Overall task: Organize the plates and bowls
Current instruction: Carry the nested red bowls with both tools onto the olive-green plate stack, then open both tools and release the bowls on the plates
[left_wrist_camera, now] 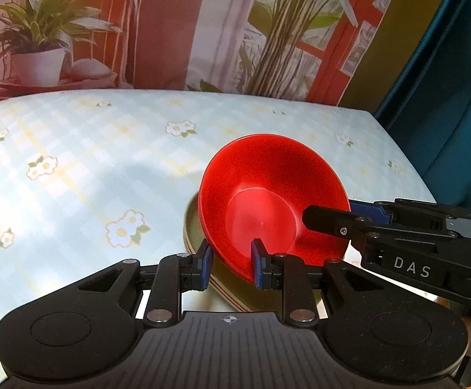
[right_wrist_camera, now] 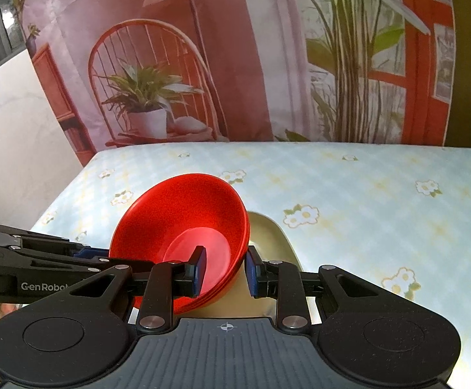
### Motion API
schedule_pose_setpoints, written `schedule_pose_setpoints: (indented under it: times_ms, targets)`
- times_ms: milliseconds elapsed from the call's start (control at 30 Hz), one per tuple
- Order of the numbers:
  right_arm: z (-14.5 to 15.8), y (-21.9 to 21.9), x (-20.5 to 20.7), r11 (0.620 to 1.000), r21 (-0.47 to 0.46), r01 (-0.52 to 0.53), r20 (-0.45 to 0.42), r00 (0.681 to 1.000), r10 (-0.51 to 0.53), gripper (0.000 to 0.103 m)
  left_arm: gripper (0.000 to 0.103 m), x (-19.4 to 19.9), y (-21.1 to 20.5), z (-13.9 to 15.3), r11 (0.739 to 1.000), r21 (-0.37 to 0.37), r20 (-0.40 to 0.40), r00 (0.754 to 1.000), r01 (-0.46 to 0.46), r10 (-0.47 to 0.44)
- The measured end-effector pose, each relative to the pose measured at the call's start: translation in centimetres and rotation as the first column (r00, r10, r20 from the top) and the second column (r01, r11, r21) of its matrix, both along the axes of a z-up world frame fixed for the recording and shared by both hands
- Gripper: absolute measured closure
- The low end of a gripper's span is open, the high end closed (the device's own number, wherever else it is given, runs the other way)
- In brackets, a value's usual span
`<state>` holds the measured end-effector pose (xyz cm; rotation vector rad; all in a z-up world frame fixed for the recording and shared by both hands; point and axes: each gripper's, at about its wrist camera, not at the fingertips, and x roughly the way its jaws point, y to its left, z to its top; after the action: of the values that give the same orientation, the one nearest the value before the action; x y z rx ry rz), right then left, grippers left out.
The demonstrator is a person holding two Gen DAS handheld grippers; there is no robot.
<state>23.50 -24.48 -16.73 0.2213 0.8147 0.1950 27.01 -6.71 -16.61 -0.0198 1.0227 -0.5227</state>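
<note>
Red bowls point(left_wrist_camera: 268, 194), nested in a small stack, are held tilted above an olive plate point(left_wrist_camera: 192, 227) that lies on the table point(left_wrist_camera: 73, 168), toward its near right part in the left wrist view. Left gripper point(left_wrist_camera: 232, 261): jaws narrow, clamped on the stack's near rim, one blue pad point(left_wrist_camera: 257, 259) inside the top bowl and the other outside. Right gripper point(right_wrist_camera: 225, 270): jaws narrow, clamped on the opposite rim, one pad point(right_wrist_camera: 200, 269) inside and one outside. Each gripper shows in the other's view, reaching in from the side. The plate carries a striped outer rim. The table is covered by a pale checked cloth with flowers. A printed backdrop point(right_wrist_camera: 235, 64) stands behind the far edge.
</note>
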Motion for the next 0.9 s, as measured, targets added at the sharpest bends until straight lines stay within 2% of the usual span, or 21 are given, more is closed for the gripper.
schedule_pose_setpoints:
  times_ms: [533, 900]
  targets:
    - [-1.8, -1.4, -1.0, 1.000, 0.011, 0.028, -0.040, 0.999, -0.028, 0.078, 0.076, -0.5, -1.5, -1.1, 0.999, 0.034, -0.015, 0.999, 0.037, -0.036]
    - [-2.1, -1.5, -1.1, 0.999, 0.010, 0.032, -0.046, 0.998, -0.032, 0.078, 0.075, -0.9, -1.6, -0.9, 0.998, 0.050, 0.011, 0.999, 0.038, -0.039]
